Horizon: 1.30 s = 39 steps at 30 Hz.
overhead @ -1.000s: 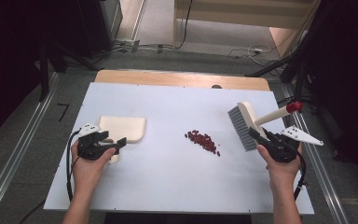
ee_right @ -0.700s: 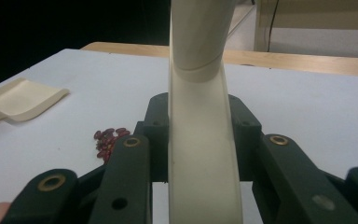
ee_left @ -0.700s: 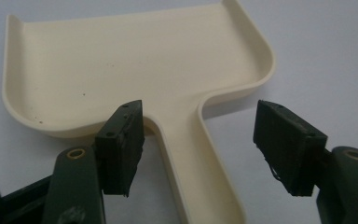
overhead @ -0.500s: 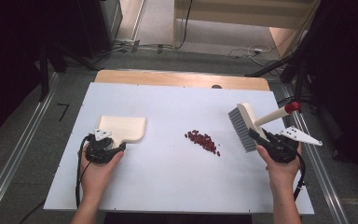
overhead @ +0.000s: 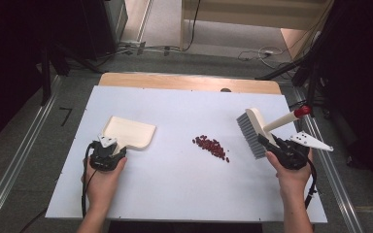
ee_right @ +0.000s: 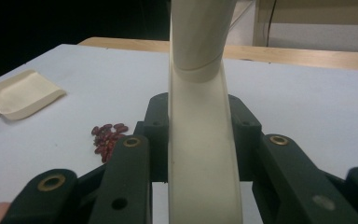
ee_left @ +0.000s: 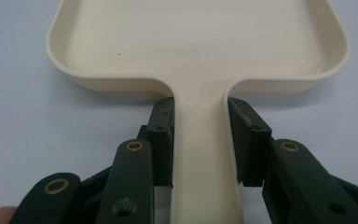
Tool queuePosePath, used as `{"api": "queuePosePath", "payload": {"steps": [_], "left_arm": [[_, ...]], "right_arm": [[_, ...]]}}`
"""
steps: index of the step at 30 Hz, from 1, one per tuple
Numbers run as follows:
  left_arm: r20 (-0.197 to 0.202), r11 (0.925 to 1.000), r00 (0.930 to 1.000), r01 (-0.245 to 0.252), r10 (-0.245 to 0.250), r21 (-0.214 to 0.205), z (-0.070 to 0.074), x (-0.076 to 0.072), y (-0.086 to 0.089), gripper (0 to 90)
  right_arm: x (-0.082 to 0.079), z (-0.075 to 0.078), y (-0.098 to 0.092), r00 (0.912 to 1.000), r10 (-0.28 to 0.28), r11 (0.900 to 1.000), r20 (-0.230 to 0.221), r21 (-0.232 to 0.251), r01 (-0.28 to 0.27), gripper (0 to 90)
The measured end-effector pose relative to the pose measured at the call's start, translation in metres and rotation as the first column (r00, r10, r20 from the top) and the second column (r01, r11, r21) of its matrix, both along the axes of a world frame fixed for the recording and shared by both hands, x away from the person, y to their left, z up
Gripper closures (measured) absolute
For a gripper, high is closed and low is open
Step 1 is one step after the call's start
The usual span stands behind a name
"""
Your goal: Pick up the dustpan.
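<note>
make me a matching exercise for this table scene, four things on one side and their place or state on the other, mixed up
Things:
1. dustpan
2. brush
3. red beans
4. left hand-held gripper

Places or states:
A. loose pile on the middle of the table
B. held off the table, bristles pointing down, at the right
C. lying flat at the left, pan empty
D. jaws on either side of a cream handle

Pairs: 1-C, 2-B, 3-A, 4-D

Cream dustpan (overhead: 128, 133) flat, brush (overhead: 252, 130) tilted
</note>
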State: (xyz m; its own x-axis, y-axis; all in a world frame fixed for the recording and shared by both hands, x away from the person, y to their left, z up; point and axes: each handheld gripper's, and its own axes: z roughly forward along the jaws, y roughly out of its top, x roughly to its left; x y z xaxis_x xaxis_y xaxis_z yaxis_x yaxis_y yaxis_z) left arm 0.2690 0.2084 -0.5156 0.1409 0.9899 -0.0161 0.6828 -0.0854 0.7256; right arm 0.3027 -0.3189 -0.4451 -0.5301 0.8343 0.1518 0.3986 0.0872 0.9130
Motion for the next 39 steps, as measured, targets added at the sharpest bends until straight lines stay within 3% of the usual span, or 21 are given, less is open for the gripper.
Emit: {"api": "queuePosePath", "payload": {"steps": [10, 18, 21, 30, 39], "left_arm": [[0.044, 0.9982, 0.9972, 0.060, -0.060, -0.006, 0.000, -0.002, 0.007, 65.7], [0.095, 0.9946, 0.9901, 0.102, -0.104, 0.020, 0.014, -0.007, 0.012, 65.8], [0.112, 0.9922, 0.9866, 0.114, -0.119, 0.049, 0.022, -0.009, 0.012, 65.8], [0.158, 0.9841, 0.9716, 0.171, -0.176, 0.047, 0.043, -0.017, 0.008, 65.8], [0.178, 0.9724, 0.9560, 0.230, -0.233, 0.037, 0.056, -0.022, -0.005, 65.9]], "right_arm": [[0.000, 0.001, 0.001, 1.0000, 0.005, 1.0000, 0.004, -0.003, -0.005, 65.2], [0.000, 0.001, 0.000, 1.0000, 0.004, 1.0000, 0.004, -0.002, -0.004, 65.2], [0.000, 0.001, 0.000, 1.0000, 0.005, 1.0000, 0.005, -0.002, -0.005, 65.2], [0.000, 0.003, 0.002, 0.9999, 0.006, 1.0000, 0.009, -0.003, -0.006, 65.2], [0.000, 0.003, 0.004, 0.9999, 0.013, 0.9999, 0.010, -0.008, -0.013, 65.2]]}}
